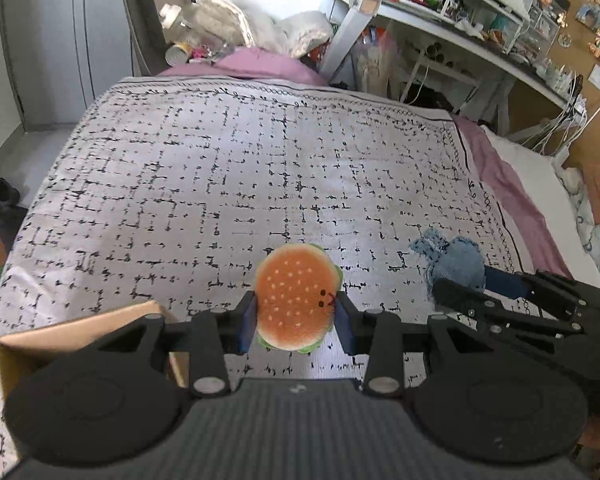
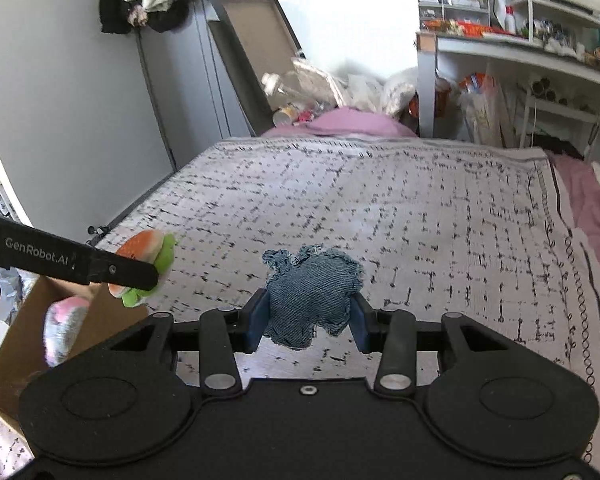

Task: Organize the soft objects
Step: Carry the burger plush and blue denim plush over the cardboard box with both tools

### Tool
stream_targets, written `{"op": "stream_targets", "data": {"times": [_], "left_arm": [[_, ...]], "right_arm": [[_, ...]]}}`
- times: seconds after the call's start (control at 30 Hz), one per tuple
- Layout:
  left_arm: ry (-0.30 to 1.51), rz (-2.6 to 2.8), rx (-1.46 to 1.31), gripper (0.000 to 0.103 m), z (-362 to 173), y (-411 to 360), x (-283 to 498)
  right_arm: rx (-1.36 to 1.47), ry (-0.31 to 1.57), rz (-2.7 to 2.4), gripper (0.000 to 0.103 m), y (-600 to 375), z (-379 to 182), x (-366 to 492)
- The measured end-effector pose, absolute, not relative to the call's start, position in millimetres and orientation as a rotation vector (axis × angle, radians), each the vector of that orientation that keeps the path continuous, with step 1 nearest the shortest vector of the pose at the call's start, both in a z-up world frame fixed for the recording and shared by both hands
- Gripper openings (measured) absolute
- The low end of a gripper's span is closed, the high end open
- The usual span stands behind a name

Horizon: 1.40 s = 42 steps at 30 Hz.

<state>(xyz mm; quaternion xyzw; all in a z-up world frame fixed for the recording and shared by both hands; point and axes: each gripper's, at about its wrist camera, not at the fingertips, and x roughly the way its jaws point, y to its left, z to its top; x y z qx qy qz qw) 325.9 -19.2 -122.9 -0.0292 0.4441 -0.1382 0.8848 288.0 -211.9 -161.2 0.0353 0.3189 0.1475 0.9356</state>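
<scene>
- Left gripper: clamped on plush hamburger, pads pressing both flanks, toy clear of the patterned bedspread.
- Right gripper: clamped on denim soft toy, frayed edges hanging free below the pads, toy raised above the bedspread.
- Cardboard box: open, at the near left corner of the bed; pink-and-white soft item already inside. Judged the likely drop point.
- Recommended: hamburger carried over the opening first, being nearest; grip kept firm until fully above the box walls.
- Recommended: grippers kept apart to avoid collision; denim toy released only once the box mouth is free.
- Risk: toy catching on the box rim and falling outside.
</scene>
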Motion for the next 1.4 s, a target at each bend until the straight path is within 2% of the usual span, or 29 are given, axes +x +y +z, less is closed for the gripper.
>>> {"op": "stream_targets", "data": {"times": [0.77,1.4], "left_arm": [[0.848,-0.221,-0.111,0.04,-95.9,41.2,255.2],[0.884,-0.182,-0.176,0.04,-124.2,91.9,230.2]], "right_arm": [[0.01,0.6,0.378,0.042,-161.2,-127.1,240.9],[-0.066,0.597,0.464,0.042,-97.4,-120.3,227.1]]}}
